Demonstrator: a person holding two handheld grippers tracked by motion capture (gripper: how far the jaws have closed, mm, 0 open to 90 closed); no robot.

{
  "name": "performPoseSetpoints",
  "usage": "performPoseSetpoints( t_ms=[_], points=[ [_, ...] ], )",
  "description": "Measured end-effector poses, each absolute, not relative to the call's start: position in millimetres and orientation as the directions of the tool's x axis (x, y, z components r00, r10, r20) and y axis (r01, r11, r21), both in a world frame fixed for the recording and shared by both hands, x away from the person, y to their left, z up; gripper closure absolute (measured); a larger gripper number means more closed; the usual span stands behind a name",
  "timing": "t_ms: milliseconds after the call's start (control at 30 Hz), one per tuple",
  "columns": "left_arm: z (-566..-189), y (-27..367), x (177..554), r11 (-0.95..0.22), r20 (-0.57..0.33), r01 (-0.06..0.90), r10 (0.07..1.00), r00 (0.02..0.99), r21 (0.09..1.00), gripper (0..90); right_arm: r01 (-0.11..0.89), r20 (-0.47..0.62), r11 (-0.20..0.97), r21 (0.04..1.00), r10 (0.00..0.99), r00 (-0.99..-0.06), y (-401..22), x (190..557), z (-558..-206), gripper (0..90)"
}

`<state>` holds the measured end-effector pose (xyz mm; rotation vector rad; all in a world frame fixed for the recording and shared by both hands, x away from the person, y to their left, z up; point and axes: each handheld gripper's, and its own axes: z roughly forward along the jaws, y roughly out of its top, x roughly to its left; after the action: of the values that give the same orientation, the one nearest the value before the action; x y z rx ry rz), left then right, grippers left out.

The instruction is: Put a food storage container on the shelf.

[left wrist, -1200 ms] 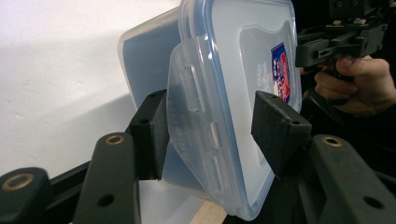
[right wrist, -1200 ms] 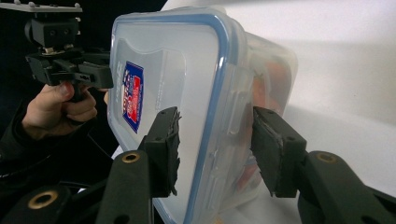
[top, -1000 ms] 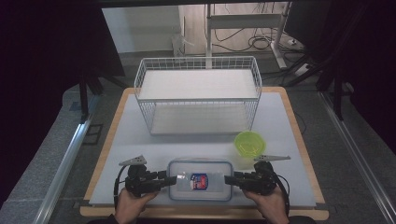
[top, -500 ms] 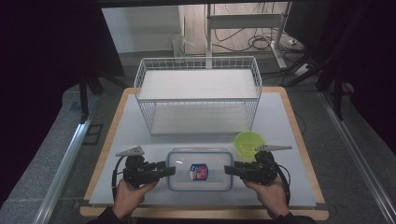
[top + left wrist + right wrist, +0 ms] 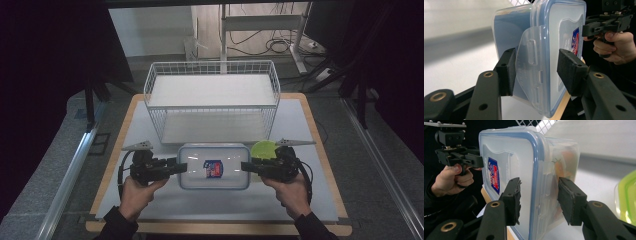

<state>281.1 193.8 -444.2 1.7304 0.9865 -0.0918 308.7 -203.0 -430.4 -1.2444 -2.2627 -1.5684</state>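
At the left end of the clear lidded container, my left gripper has its jaws spread on either side of the latch flap; in the left gripper view one pad touches the flap while the other stands off the lid, so nothing is pinched yet. The container lies flat on the table, just in front of the white wire basket, which serves as my landmark. At the container's right end, my right gripper is likewise spread, its pads straddling the opposite latch with gaps on both sides. Right of that, a green lidded bowl sits just beside the container, in front of the basket's right corner. Risk, as I judge it: closing on the flexible flaps alone may release a latch or let the container slip; unequal closing may push it into the bowl.
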Motion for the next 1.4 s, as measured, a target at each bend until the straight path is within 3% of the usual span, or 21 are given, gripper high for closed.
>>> performPoseSetpoints(
  t_ms=[1400],
  points=[
    [-347.3,209.9,375.7,-0.014,-0.487,0.600,0.567,0.664,0.800,50.5,0.628,0.500,0.059,0.776,0.549,-0.670,-186.2,407.4,-329.1,54.0]
  ],
)
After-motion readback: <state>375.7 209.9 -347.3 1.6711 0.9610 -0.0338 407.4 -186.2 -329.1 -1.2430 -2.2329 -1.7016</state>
